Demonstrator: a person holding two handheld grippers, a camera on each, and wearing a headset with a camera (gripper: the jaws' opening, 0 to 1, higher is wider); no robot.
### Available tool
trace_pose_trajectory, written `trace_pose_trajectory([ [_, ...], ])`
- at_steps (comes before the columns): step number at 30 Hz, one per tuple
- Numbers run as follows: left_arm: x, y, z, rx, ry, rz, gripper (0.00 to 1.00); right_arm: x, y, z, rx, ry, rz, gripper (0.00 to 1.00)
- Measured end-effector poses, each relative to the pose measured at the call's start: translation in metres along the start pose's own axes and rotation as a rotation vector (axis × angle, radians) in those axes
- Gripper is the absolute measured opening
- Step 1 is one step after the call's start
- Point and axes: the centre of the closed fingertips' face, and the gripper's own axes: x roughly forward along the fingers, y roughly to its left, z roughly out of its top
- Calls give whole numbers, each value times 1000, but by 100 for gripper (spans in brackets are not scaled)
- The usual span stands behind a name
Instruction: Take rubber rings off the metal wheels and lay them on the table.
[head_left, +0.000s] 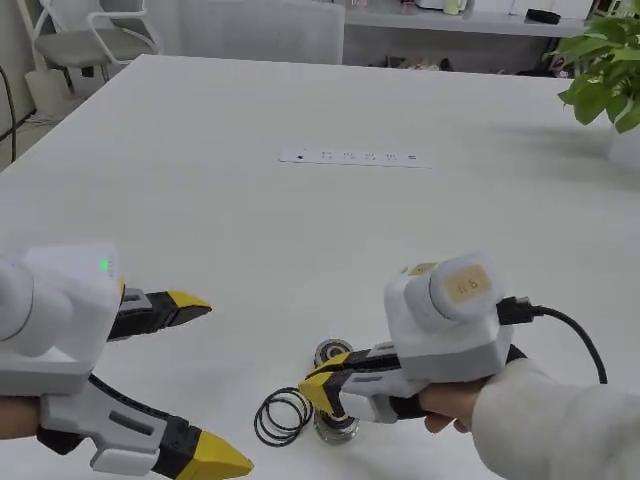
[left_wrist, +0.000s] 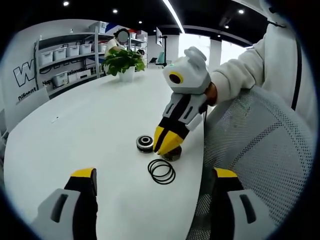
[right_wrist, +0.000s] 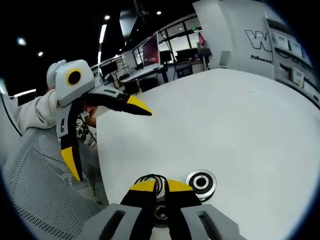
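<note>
Black rubber rings (head_left: 283, 415) already removed lie loose and overlapping flat on the white table (head_left: 330, 230), just beside the near wheel (head_left: 338, 425) on the side facing the left gripper (head_left: 200, 380). A second wheel (head_left: 332, 353) stands just beyond the near wheel, apart from it. The right gripper (head_left: 318, 392) bears down on top of the near wheel with its yellow tips drawn almost together. Whether they pinch a ring cannot be determined, because the tips cover the rim. The left gripper hovers well apart from the near wheel, jaws spread wide and holding nothing. The step in hand appears to be stripping a ring from the near wheel. To do it well, catch only the rubber at the rim edge, not the metal. Peel outward and up at one point so the ring rolls out of its groove. The unrestrained wheel is likely to lift or skid with the pull, so bringing the left gripper in to brace it is advisable. Lay the freed ring beside the loose rings, clear of the near wheel.
</note>
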Motion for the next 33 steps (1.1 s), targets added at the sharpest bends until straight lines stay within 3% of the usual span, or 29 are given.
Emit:
trace_pose_trajectory([
  [18, -1, -1, 5, 7, -17, -2, 89, -20, -30, 26, 49, -114, -85, 6],
  [27, -7, -2, 32, -3, -108, -4, 88, -27, -47, 25, 73, -131, -129, 7],
  [30, -12, -1, 52, 6, -166, -2, 88, -29, -56, 18, 74, -112, -149, 7],
  [33, -14, 1, 64, 9, -189, -2, 88, -32, -63, 9, 72, -89, -163, 7],
])
